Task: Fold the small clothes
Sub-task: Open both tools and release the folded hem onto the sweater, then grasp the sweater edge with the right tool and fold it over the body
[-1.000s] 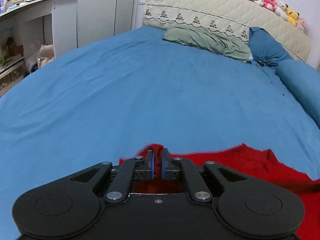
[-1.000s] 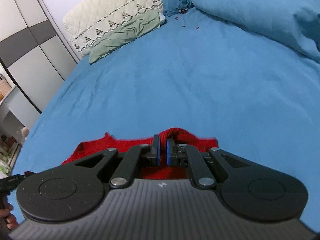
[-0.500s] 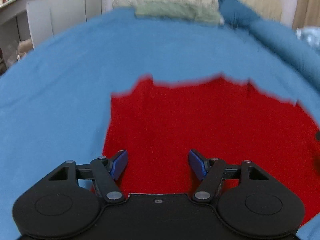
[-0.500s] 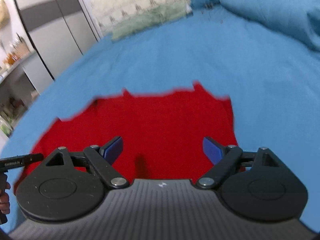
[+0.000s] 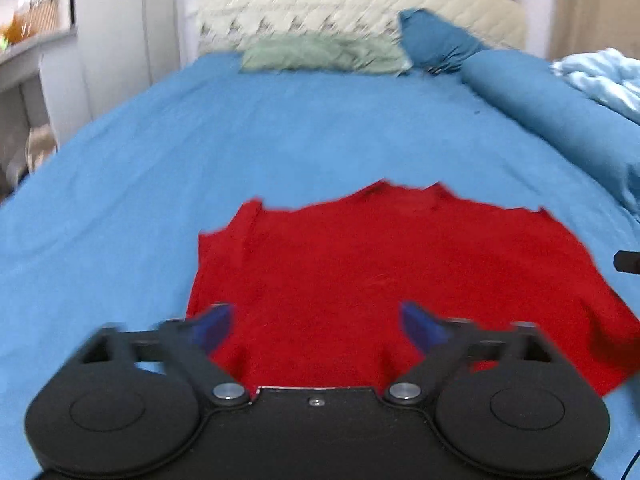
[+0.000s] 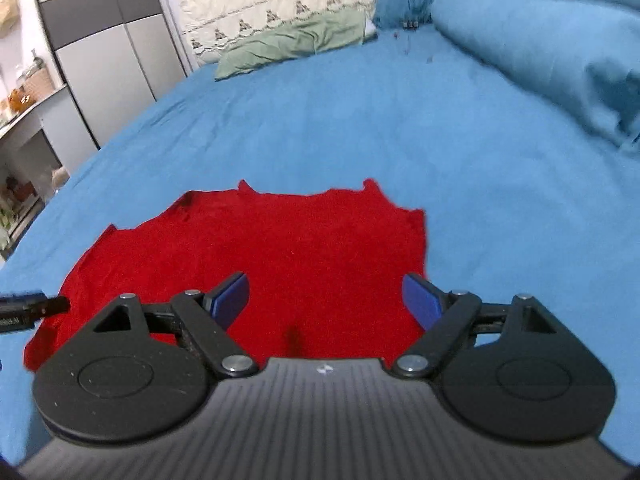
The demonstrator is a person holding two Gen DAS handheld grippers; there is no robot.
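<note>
A small red garment [image 5: 360, 276] lies spread flat on the blue bedsheet [image 5: 200, 152], just ahead of both grippers; it also shows in the right wrist view [image 6: 280, 248]. My left gripper [image 5: 316, 326] is open and empty, held above the garment's near left part. My right gripper [image 6: 326, 300] is open and empty, above the garment's near right part. The tip of the left tool [image 6: 36, 306] shows at the left edge of the right wrist view. The garment's near edge is hidden under the gripper bodies.
A green pillow [image 5: 320, 56] and a quilted cream headboard cover [image 5: 360, 4] lie at the bed's head. A blue bolster and duvet [image 5: 560, 120] run along the right side. White wardrobes [image 6: 104, 64] and a shelf stand to the left.
Both grippers were shut on the red garment's edge a second ago. They have opened, let it go and drawn back and up. The garment now lies spread on the sheet.
</note>
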